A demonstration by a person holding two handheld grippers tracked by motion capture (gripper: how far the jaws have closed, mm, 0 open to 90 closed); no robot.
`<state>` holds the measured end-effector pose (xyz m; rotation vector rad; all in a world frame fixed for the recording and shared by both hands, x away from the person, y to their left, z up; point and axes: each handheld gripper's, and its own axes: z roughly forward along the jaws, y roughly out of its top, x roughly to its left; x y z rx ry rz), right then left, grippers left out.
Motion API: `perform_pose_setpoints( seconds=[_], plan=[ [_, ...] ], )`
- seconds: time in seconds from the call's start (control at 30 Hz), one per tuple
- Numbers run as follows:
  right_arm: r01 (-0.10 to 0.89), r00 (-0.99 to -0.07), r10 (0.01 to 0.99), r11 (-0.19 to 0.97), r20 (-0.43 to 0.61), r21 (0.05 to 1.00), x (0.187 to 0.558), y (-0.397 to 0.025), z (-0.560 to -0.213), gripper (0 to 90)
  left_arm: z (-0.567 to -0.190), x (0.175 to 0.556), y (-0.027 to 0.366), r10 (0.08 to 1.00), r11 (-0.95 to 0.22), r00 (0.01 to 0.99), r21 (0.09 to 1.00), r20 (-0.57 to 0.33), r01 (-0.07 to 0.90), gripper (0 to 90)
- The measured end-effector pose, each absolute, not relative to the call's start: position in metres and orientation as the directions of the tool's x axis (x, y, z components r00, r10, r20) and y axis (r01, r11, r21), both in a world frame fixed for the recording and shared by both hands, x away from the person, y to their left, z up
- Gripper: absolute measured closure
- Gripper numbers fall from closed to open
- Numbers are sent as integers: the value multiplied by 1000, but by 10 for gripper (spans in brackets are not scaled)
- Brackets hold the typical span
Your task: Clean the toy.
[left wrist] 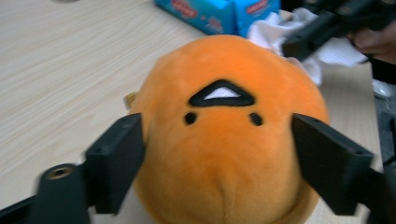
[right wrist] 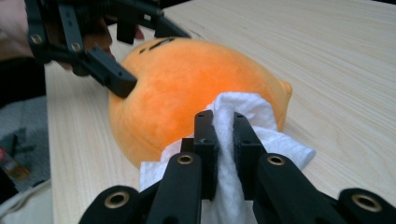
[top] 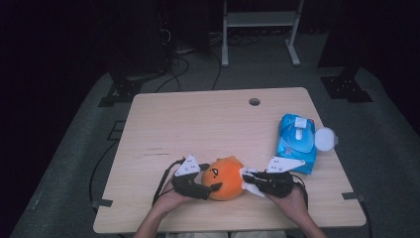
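Right gripper clenched on white wipe; left gripper grasping orange plush at 9 o'clock. Your hard wiping could squirt plush free.

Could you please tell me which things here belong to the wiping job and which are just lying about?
In use:
orange plush toy
white wipe
left hand-held gripper
right hand-held gripper

Lying about:
blue wet-wipe pack

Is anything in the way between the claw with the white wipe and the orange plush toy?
Nothing is. The right claw pinches the white wipe, and the wipe already presses against the orange plush toy, which the left claw holds.
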<state>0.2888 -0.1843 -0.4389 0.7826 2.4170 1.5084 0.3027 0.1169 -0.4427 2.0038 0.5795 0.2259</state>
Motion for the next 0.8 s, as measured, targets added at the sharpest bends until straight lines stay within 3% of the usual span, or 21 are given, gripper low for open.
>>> perform_pose_setpoints(
  seconds=[0.07, 0.13, 0.2, 0.27, 0.37, 0.53, 0.6, 0.73, 0.77, 0.8],
  plan=[
    [351, -837, 532, 335, 132, 875, 290, -187, -439, 828, -440, 306, 122, 536, -338, 830, 862, -153, 377, 154],
    [361, -834, 532, 328, 145, 873, 291, -188, -440, 828, -440, 307, 123, 542, -340, 826, 858, -156, 385, 155],
    [367, -837, 524, 325, 158, 872, 289, -186, -441, 829, -441, 306, 122, 531, -354, 833, 854, -151, 381, 213],
    [344, -876, 447, 320, 179, 883, 280, -171, -440, 829, -441, 308, 119, 526, -372, 841, 854, -128, 363, 253],
    [311, -889, 434, 343, 144, 886, 277, -161, -437, 828, -440, 309, 120, 524, -370, 842, 856, -127, 360, 256],
    [353, -833, 528, 273, 167, 895, 288, -181, -438, 829, -435, 308, 126, 548, -303, 819, 871, -172, 386, 164],
    [358, -830, 532, 276, 168, 892, 288, -182, -440, 829, -437, 307, 124, 538, -312, 821, 860, -191, 405, 174],
    [341, -855, 490, 285, 170, 896, 281, -171, -438, 828, -439, 304, 118, 507, -363, 852, 862, -135, 352, 270],
    [315, -887, 427, 288, 173, 904, 277, -161, -434, 828, -437, 302, 116, 489, -373, 866, 871, -108, 319, 302],
    [298, -892, 425, 305, 150, 905, 276, -157, -432, 827, -435, 299, 111, 477, -404, 877, 872, -57, 276, 303]
  ],
)
